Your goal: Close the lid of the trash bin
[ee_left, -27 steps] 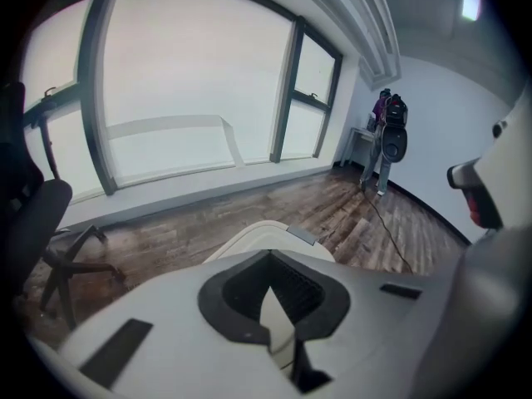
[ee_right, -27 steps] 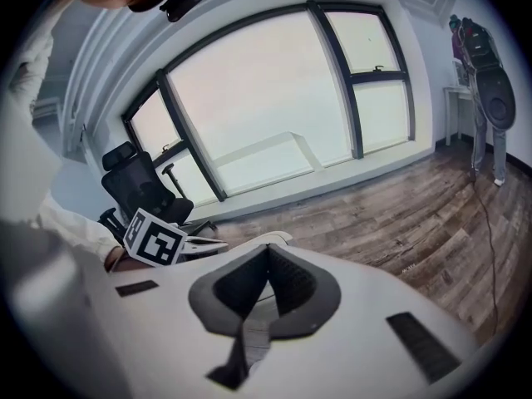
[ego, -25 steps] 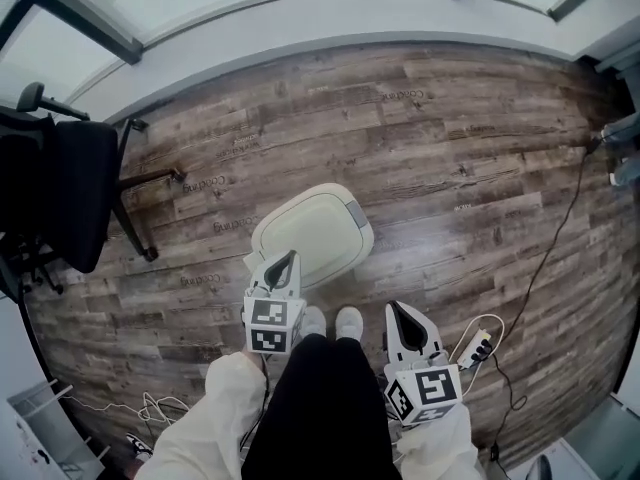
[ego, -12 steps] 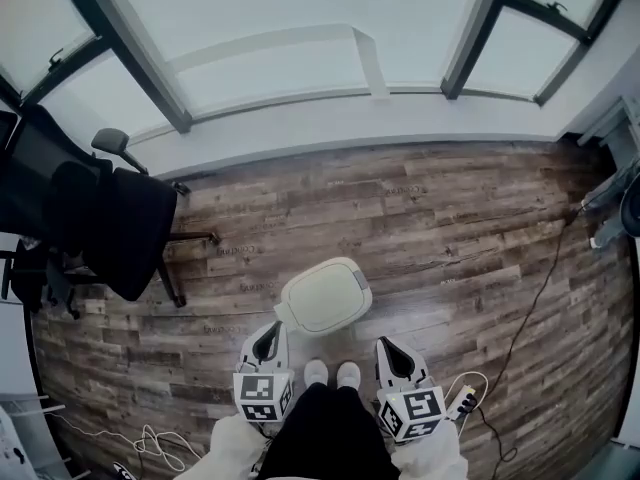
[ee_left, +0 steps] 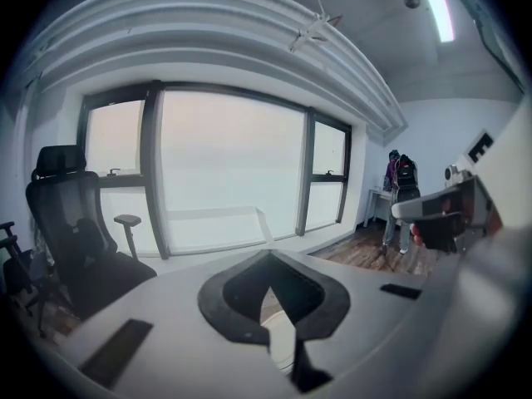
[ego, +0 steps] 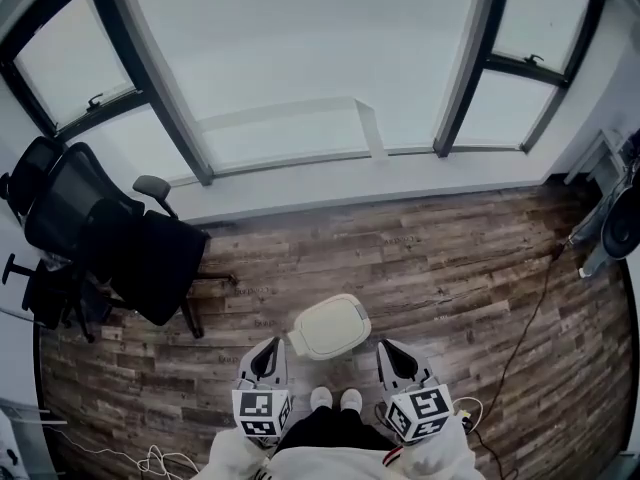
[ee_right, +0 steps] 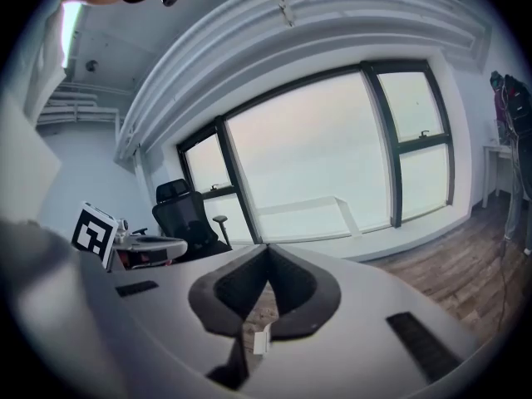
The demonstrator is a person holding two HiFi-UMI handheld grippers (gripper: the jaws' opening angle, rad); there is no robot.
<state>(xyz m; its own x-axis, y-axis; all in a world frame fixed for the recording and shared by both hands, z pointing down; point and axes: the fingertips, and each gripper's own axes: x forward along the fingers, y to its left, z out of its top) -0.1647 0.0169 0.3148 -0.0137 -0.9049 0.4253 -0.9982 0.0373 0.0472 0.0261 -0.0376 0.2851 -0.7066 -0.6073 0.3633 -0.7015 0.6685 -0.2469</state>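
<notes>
The cream trash bin (ego: 328,328) stands on the wood floor just ahead of my shoes, its lid lying flat and closed. My left gripper (ego: 268,346) hovers at the bin's near left, apart from it, jaws together and holding nothing. My right gripper (ego: 388,348) is level with it at the bin's near right, also shut and empty. In the left gripper view, a sliver of the cream lid (ee_left: 281,339) shows below the closed tips of the left gripper (ee_left: 268,260). In the right gripper view, only wood floor shows below the right gripper (ee_right: 268,254).
A black office chair (ego: 110,238) stands at the left near the window wall. A cable (ego: 520,338) runs across the floor at the right to a power strip (ego: 465,408). A fan-like stand (ego: 620,223) sits at the far right.
The head view has risen and widened. My left gripper, which was at the lid's near edge, has drawn back from the bin. The lid stays closed.
</notes>
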